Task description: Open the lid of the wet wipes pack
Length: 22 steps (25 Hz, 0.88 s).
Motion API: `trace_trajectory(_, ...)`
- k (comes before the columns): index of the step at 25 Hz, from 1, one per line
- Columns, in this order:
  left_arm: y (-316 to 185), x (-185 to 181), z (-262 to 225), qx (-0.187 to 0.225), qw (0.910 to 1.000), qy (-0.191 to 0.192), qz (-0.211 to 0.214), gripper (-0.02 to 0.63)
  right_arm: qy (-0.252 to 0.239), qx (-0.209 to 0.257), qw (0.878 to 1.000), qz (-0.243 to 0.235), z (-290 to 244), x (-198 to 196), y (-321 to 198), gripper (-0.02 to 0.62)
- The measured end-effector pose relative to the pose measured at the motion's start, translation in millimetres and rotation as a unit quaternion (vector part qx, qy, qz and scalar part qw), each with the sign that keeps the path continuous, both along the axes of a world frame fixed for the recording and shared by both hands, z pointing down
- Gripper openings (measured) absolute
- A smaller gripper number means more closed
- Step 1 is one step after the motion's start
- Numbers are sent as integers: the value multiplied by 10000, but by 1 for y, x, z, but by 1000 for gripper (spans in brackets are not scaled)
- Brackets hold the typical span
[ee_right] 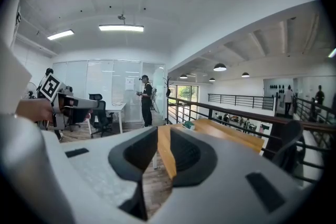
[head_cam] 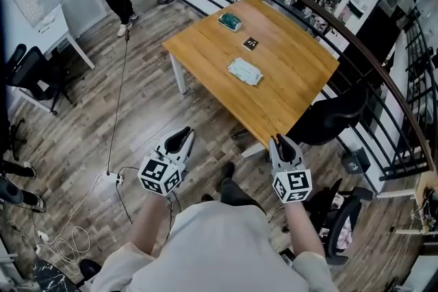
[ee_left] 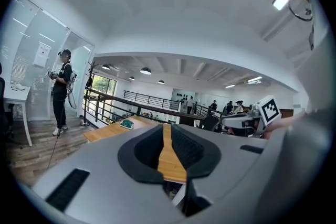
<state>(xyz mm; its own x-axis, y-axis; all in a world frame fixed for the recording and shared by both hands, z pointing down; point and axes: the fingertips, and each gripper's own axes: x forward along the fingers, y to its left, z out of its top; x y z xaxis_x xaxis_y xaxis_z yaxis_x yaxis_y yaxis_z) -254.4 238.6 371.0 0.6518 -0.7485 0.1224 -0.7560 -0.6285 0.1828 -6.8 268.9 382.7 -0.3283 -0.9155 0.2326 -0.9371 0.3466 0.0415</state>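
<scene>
Bare wood-plank floor lies open from the left up to the near corner of the light wooden square surface. A black office chair crowds its right edge, and a dark curved metal railing closes the far side. The pale wet wipes pack has bare wood all round.

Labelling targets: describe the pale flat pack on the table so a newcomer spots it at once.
Find the wooden table ahead of the person. Three things lie in a row on it: a green pack farthest, a small black card midway, the pale pack nearest. It alone is whitish, and the broadest.
</scene>
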Motion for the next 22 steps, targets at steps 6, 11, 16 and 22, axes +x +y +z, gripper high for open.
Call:
trace_trajectory(6,-33,5,9,-85,9999,-57,-98,41,-30,-91,9999,-132,12,3,-39,60)
trace_trajectory(11,-70,16,9,-132,9998,-79,-124,41,-22,-160,9996,-226,17,10,-83,61)
trace_trajectory(16,-114,30,9,-186,9997,-82,-161,41,-37,-242,9993,-288,21,23,-130,60)
trace_trajectory(22,-157,48,5,-239,9995,-112,-188,41,-85,-335,9986,-390,23,35,-178,60)
